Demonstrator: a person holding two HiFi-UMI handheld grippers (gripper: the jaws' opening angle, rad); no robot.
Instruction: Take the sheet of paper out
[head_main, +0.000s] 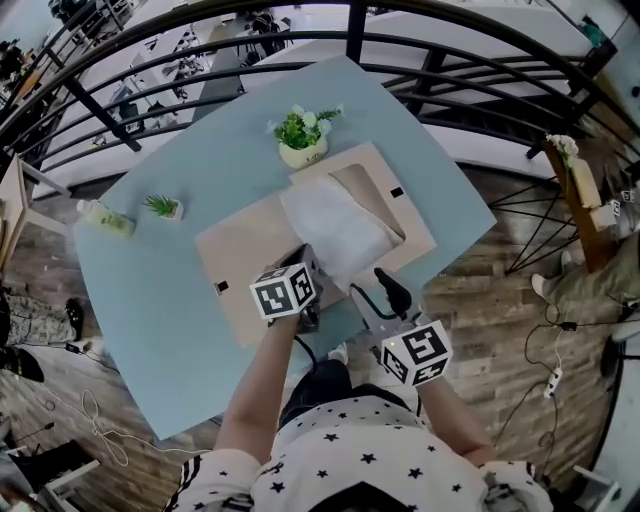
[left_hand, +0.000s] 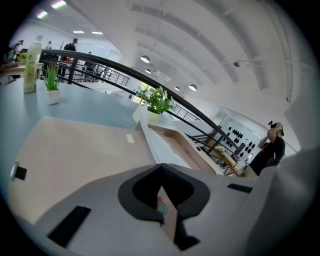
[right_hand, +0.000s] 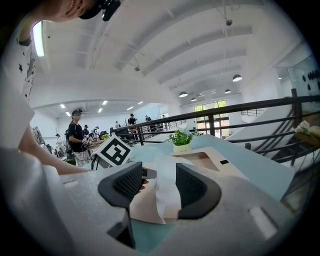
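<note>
We're looking at the sheet of paper (head_main: 335, 228), white and a little rumpled, lying across the right half of the open tan folder (head_main: 250, 250). Its far end sits at the folder's pocket, and we can't tell whether that edge is tucked inside. The near corner comes down towards the person, and that's where the left gripper (left_hand: 161, 170) is. In the left gripper view its jaws are pressed right together, pinching the sheet's near corner, with the white edge running away from them towards the far side. From above, its marker cube (head_main: 285, 290) sits just over the folder's near edge.

Over to the right gripper (right_hand: 159, 172): the jaws stand well apart here. In the right gripper view we see the sheet and the tan folder through the gap, but neither pad presses on anything, so this one has hold of nothing. In the head view it hangs just beside the sheet's near right edge.

The folder lies on a pale blue table (head_main: 160, 290). Just beyond the folder stands a potted plant (head_main: 302, 135) with white flowers. Well off to the left we've got a small green plant (head_main: 162, 206) and a bottle (head_main: 105, 218) lying near it. A dark railing (head_main: 200, 60) curves behind the table, above a wooden floor (head_main: 470, 330).
</note>
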